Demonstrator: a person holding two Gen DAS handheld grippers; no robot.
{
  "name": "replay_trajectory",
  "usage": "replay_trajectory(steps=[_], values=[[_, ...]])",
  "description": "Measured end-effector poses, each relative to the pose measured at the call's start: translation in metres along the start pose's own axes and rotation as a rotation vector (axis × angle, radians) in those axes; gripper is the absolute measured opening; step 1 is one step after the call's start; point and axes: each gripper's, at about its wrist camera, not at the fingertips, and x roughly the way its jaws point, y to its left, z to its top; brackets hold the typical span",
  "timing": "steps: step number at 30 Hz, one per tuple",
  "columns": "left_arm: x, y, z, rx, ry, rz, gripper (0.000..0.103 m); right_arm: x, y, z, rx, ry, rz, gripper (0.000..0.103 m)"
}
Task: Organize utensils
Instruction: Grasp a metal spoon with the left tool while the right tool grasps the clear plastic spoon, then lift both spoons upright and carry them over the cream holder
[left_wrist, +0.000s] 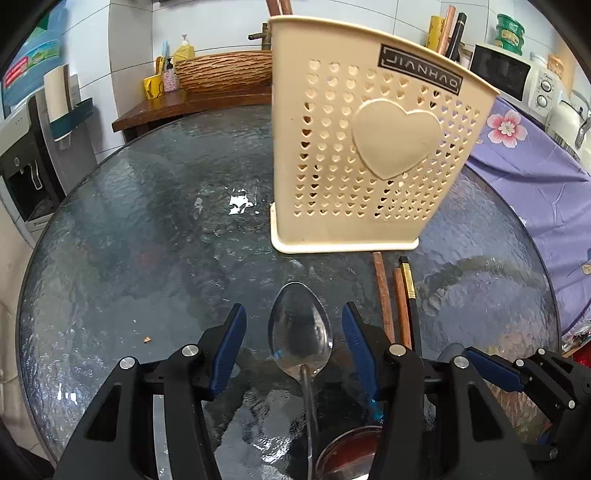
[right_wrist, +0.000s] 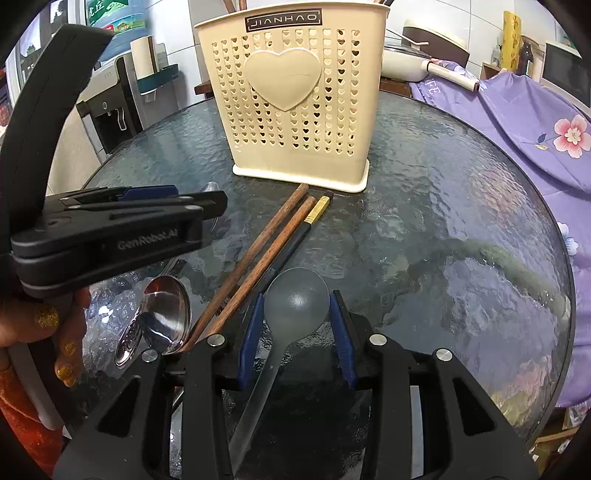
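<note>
A cream perforated utensil holder (left_wrist: 373, 155) (right_wrist: 299, 99) stands upright on the round glass table (left_wrist: 147, 240) (right_wrist: 443, 221). My left gripper (left_wrist: 294, 325) is open, its jaws on either side of a steel spoon (left_wrist: 300, 332) lying on the glass. My right gripper (right_wrist: 297, 317) is open around a grey translucent plastic spoon (right_wrist: 295, 306) that lies between its blue pads without touching them. Three chopsticks (right_wrist: 266, 251) (left_wrist: 395, 295), two brown and one black with a gold band, lie in front of the holder. Another steel spoon (right_wrist: 166, 314) lies left of the right gripper.
The left gripper's body (right_wrist: 110, 229) and the hand holding it fill the left of the right wrist view. A purple floral cloth (right_wrist: 535, 122) covers furniture at the right. A water dispenser (left_wrist: 26, 155) stands to the left. A wooden shelf with bottles (left_wrist: 192, 96) stands behind the table.
</note>
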Motion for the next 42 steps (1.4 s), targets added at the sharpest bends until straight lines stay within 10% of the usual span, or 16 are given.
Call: replay_trajectory(steps=[12, 42], values=[[0.013, -0.014, -0.001, 0.021, 0.032, 0.037, 0.036, 0.001, -0.002, 0.001, -0.008, -0.010, -0.012, 0.037], [-0.046, 0.005, 0.012, -0.058, -0.140, -0.045, 0.036, -0.034, -0.021, 0.027, 0.006, -0.152, 0.049, 0.037]])
